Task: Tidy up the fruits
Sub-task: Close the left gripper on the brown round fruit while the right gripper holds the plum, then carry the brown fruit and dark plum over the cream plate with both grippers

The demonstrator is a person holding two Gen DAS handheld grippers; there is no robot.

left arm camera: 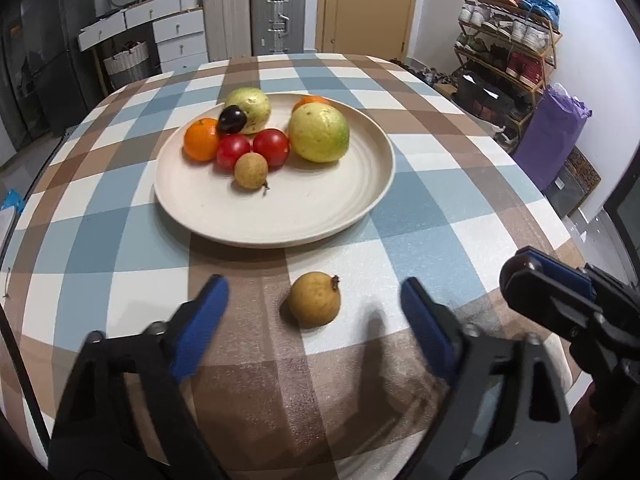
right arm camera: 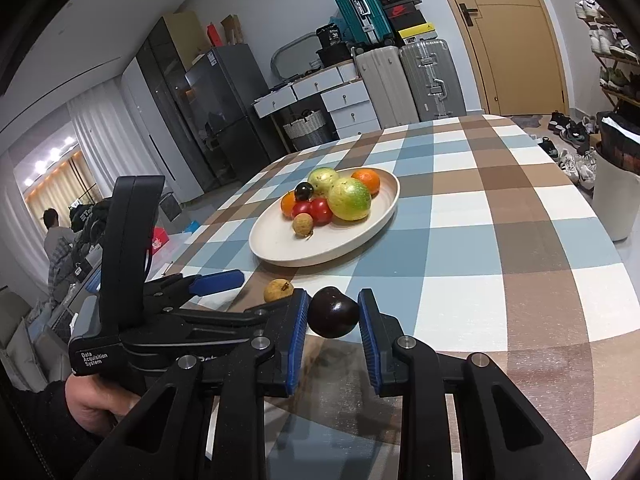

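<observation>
Two grippers: one fruit each, likely bound for the plate [left arm camera: 276, 216].
Left gripper [left arm camera: 314, 304]: spread wide, straddling longan [left arm camera: 315, 299] (untouched).
Right gripper [right arm camera: 333, 314]: clamped on dark plum [right arm camera: 333, 312].

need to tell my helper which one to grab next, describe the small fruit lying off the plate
Find the big cream plate on the checked tablecloth. On the cloth just in front of its near rim lies one small tan-brown longan, between the left gripper's open jaws. Its twin sits on the plate.
</observation>
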